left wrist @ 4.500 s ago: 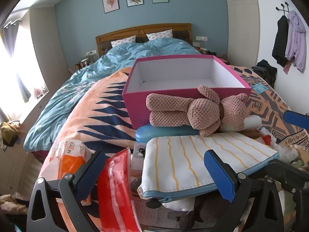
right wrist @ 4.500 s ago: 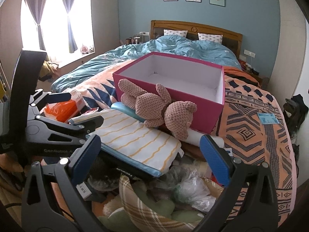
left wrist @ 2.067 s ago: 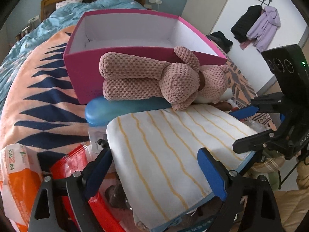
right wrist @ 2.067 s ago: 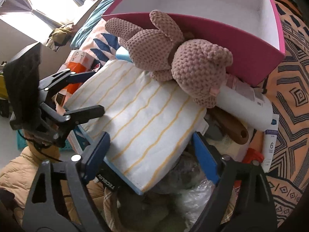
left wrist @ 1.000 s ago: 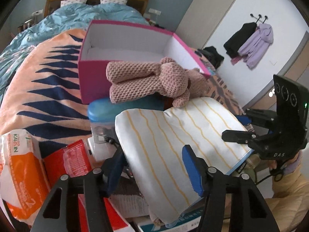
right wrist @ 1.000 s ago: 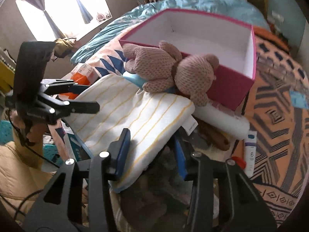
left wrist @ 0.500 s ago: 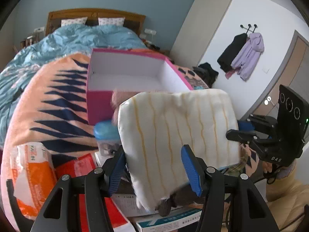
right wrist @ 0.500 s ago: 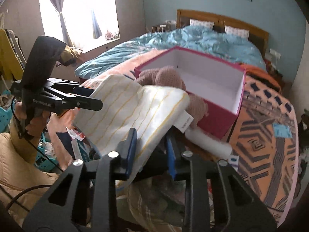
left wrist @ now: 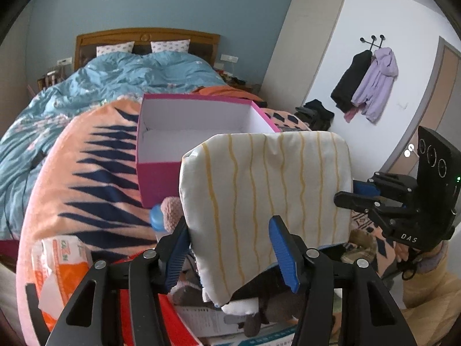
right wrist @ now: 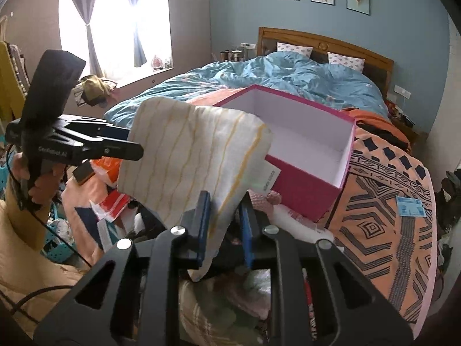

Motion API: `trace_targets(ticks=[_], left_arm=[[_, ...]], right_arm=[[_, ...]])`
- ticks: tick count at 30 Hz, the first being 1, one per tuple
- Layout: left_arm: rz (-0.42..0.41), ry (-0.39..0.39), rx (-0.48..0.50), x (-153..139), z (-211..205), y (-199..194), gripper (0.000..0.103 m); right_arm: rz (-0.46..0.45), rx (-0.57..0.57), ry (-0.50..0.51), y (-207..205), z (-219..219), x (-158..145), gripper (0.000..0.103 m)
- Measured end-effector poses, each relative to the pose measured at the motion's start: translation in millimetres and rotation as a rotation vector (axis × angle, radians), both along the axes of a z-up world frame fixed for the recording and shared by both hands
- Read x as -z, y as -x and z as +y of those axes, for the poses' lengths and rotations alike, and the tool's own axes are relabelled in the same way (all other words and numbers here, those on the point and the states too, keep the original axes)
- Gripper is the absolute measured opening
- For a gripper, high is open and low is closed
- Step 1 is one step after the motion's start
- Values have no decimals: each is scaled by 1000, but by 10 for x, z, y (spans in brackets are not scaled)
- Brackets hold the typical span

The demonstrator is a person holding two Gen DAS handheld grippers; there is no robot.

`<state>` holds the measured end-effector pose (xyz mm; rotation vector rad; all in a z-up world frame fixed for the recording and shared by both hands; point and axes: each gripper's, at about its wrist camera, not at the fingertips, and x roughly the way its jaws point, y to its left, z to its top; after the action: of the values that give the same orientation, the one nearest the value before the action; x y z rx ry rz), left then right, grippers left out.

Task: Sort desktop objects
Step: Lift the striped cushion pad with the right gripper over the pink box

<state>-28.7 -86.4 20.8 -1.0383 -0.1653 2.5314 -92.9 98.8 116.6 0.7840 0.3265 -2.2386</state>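
Left wrist view: our left gripper (left wrist: 230,248) is clamped on the near edge of the striped pouch (left wrist: 268,190), blue pads (left wrist: 283,249) pressed in on both sides. Pouch is white with yellow wavy lines, lifted off the pile and standing roughly upright in front of us. Our right gripper (left wrist: 353,191) shows at the pouch's far right edge.

Right wrist view: right gripper (right wrist: 224,225) is pinched on a lower corner of the same pouch (right wrist: 196,155), jaws nearly together with fabric between them. Left gripper (right wrist: 135,147) meets the pouch's opposite side. So we've got it held by both tools, in the air.

Under the pouch: clutter pile on the bed, with an orange pack (left wrist: 62,262) at left, a blue cap (left wrist: 157,216) and a bit of pink plush toy (left wrist: 171,210) peeking beside the pouch's left edge.

Just behind: the pink box (left wrist: 161,170), open top, white inside, nothing visible in it, sitting on the orange patterned blanket (left wrist: 86,178).

Beyond: blue duvet (left wrist: 121,86), wooden headboard (left wrist: 147,36), coats (left wrist: 366,80) on wall hooks at right.
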Motion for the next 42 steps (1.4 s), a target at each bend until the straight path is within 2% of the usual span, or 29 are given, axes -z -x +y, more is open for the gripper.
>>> trace_targets(ticks=[9,17,31,42], left_arm=[[8,66,-57,-66,46,161,50],[-5,95,-106,-166,-11,339,44],[6,145,-140,-418,-56,517,44],[-22,233,-142,-656,-30,704,44]], right_arm=[[18,29,19,178,-10,-70,22],[33,22,36,294,-67,-185,22],[33,3,73,529,-181,-428,22],[33,5,94,686,-218,-537,22]])
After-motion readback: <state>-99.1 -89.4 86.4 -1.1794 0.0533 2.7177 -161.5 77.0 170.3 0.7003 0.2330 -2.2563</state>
